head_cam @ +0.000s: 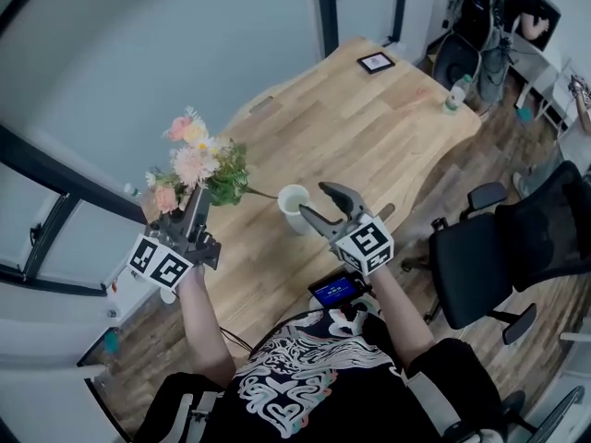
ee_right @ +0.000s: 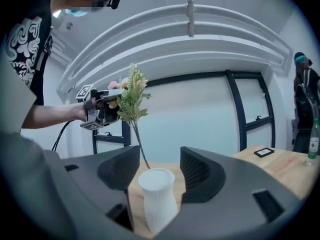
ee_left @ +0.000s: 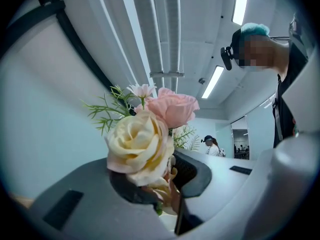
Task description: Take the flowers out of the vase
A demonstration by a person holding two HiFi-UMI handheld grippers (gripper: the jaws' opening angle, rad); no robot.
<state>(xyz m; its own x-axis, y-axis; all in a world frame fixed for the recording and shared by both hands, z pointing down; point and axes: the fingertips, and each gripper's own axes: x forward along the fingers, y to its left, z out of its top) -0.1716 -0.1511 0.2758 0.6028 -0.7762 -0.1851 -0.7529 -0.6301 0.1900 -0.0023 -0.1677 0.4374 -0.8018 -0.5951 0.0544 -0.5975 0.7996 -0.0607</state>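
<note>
Nearest is the person's black shirt (head_cam: 277, 386) with a white swirling print; I cannot read words in it. Just beyond it lies a small device (head_cam: 334, 291) with a blue screen, too small to read. Each gripper carries a cube (head_cam: 367, 245) with black-and-white square markers, not letters.

The right gripper (head_cam: 319, 201) has its jaws apart. In its own view the vase (head_cam: 293, 201) stands between them, with a gap on both sides. The vase is white, ribbed and narrow in the middle, and it stands upright on the wooden table (head_cam: 369, 137).

The left gripper (head_cam: 196, 203), raised at the left, is clamped on the flowers (head_cam: 196, 160). They are a cream rose, a pink rose, smaller pink blooms and green sprigs. One thin stem slants down to the vase's rim; I cannot tell if its end is inside.

At the table's far end are a dark frame (head_cam: 376, 62) and a bottle (head_cam: 453, 93). A black office chair (head_cam: 489, 247) stands at the right.
</note>
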